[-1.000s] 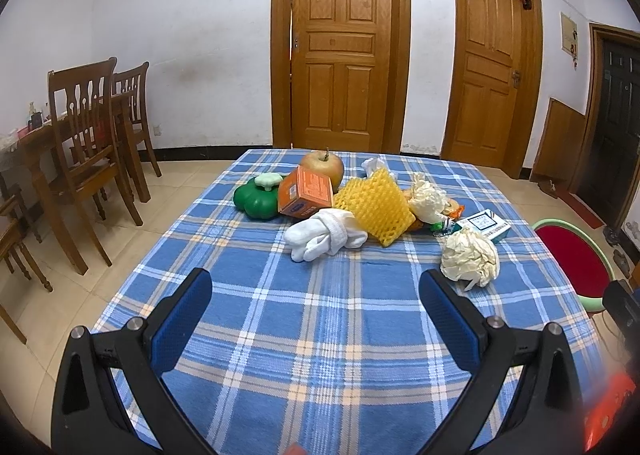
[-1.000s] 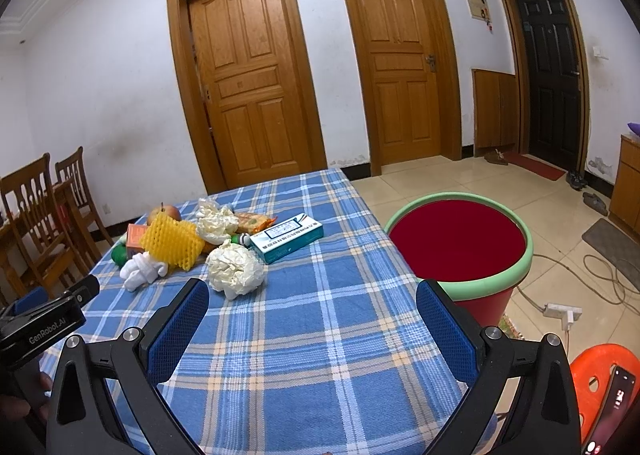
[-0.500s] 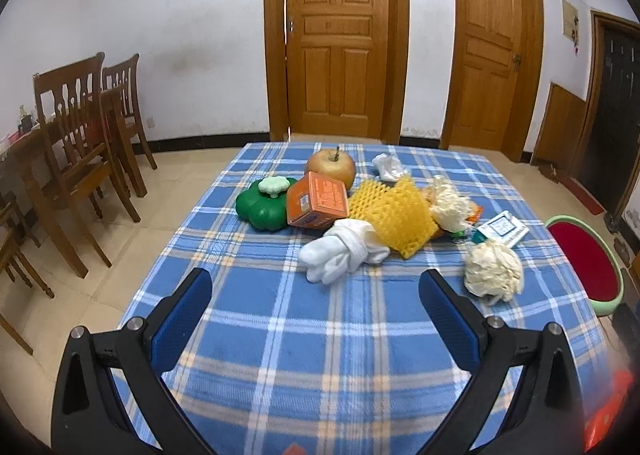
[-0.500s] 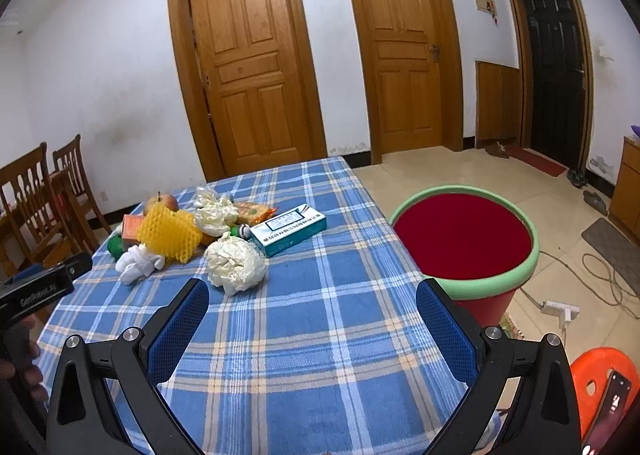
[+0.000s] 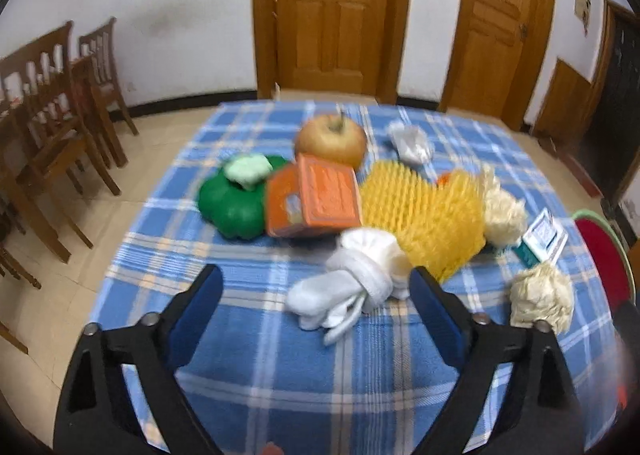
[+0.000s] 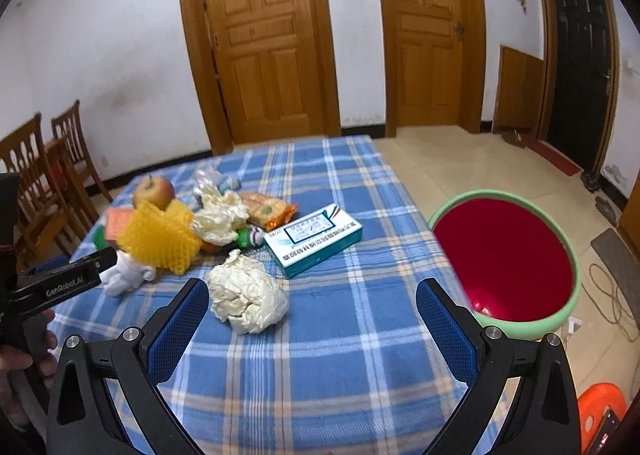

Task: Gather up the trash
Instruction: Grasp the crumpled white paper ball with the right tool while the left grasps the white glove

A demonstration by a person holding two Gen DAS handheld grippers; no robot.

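Trash lies piled on the blue plaid tablecloth (image 5: 256,367). A white rolled cloth bundle (image 5: 352,287) sits between the fingertips of my left gripper (image 5: 314,275); its jaws are closing and the pads do not touch it. Behind it are an orange carton (image 5: 316,203), yellow foam netting (image 5: 424,215) and crumpled paper (image 5: 502,215). My right gripper (image 6: 312,287) stands open, with a crumpled paper ball (image 6: 248,295) just inside its left finger, untouched. A teal and white box (image 6: 316,241) and a snack wrapper (image 6: 268,211) lie beyond it.
A red basin with a green rim (image 6: 504,255) stands on the floor off the table's right edge. An apple (image 5: 332,141) and a green pumpkin-shaped thing (image 5: 232,203) sit in the pile. Wooden chairs (image 5: 52,127) stand at the left. A hand (image 6: 20,359) holds the left gripper.
Both grippers moved forward toward the pile and tilted down. The white bundle now sits between the left fingertips, whose gap has narrowed a little. The paper ball came in beside the right gripper's left finger.
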